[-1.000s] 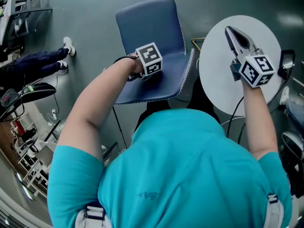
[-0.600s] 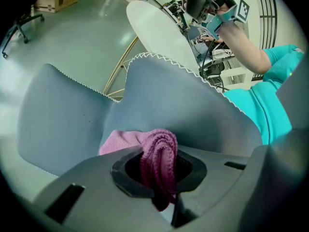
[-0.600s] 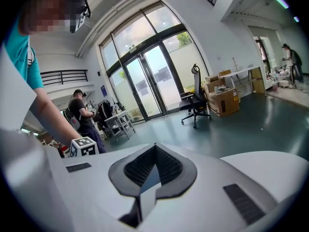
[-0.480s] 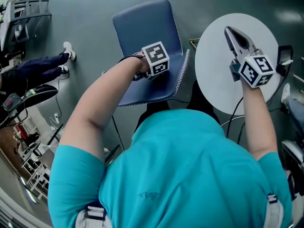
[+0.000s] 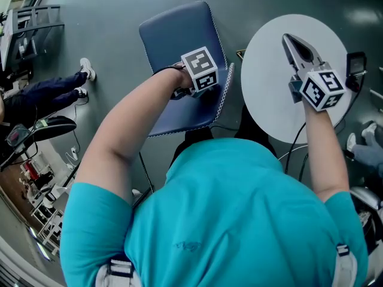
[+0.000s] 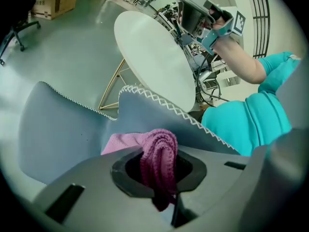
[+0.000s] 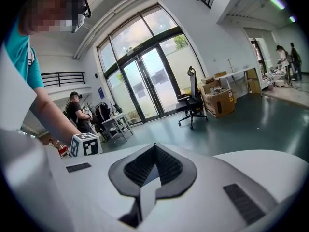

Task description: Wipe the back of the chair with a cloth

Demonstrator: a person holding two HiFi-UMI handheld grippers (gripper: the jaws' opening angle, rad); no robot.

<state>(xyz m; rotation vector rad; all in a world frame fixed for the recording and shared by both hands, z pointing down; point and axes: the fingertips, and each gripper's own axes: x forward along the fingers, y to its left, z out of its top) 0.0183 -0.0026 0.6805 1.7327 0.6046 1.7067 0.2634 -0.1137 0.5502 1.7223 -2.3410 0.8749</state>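
Left tool (image 6: 157,178) pinches a bunched pink knitted cloth (image 6: 158,151) and holds it against the backrest of the blue padded chair (image 5: 173,34), below the white-stitched top edge. Right of the chair, the right tool (image 5: 297,48) hovers over the round white worktop (image 5: 269,106), its jaws pressed together on nothing. Wiping looks under way. No wiped patch shows on the chair, so I cannot judge how much of the back remains.

Steep overhead head view and close left gripper view share the chair (image 5: 173,34).
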